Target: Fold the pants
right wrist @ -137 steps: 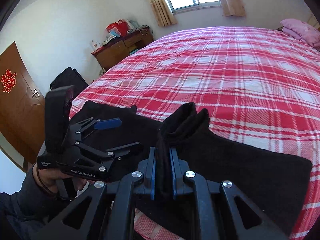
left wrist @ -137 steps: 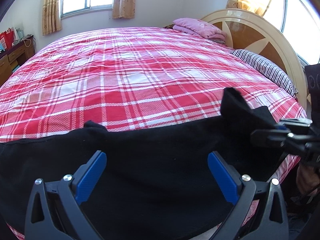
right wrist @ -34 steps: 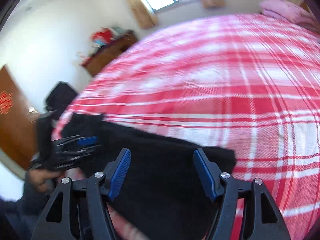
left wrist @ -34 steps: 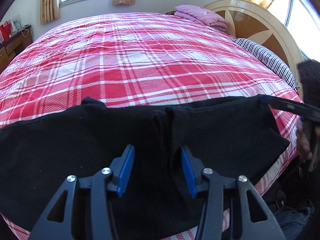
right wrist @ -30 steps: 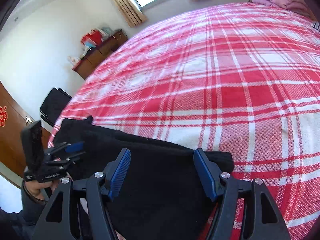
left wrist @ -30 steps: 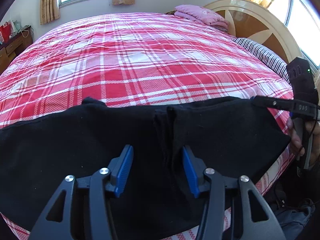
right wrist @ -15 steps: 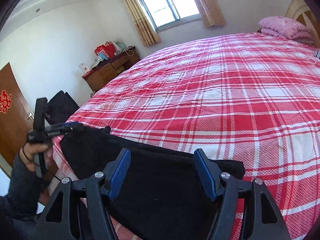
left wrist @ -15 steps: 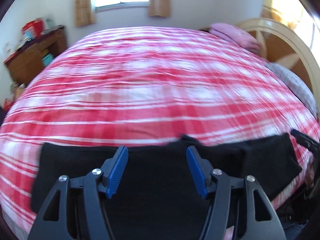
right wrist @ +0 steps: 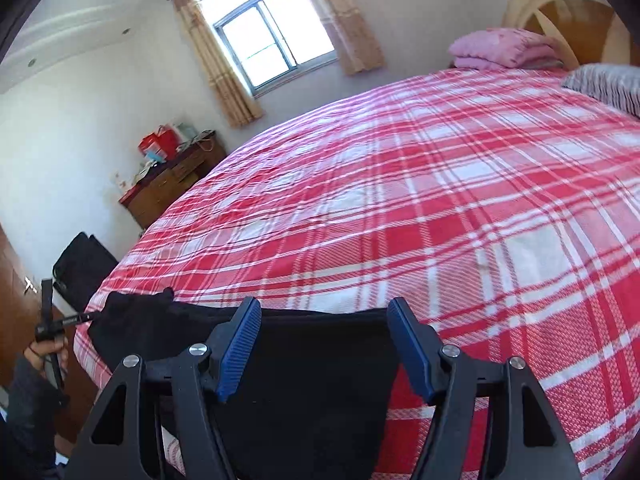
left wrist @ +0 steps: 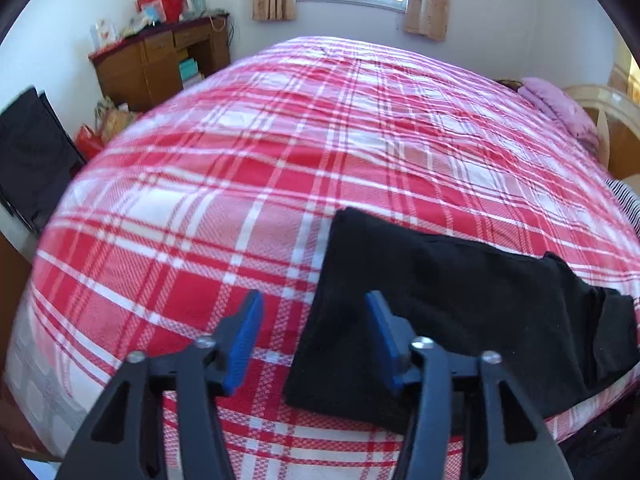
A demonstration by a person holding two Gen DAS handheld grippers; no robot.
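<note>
Moved: left gripper [left wrist: 314, 340] has swung from mid-pants to their left end.
Grippers: both spread, holding nothing (right gripper [right wrist: 324, 350] too).
Pants [left wrist: 460, 304]: flat on the bed [left wrist: 240, 184], near edge.
Meaning: end fold probably next.

Pretty clearly someone's bedroom at home: big bed [right wrist: 440, 200] with a red plaid cover, curtained window [right wrist: 272, 52], cluttered wooden dresser [left wrist: 160, 64], wooden headboard [right wrist: 568, 20].
</note>
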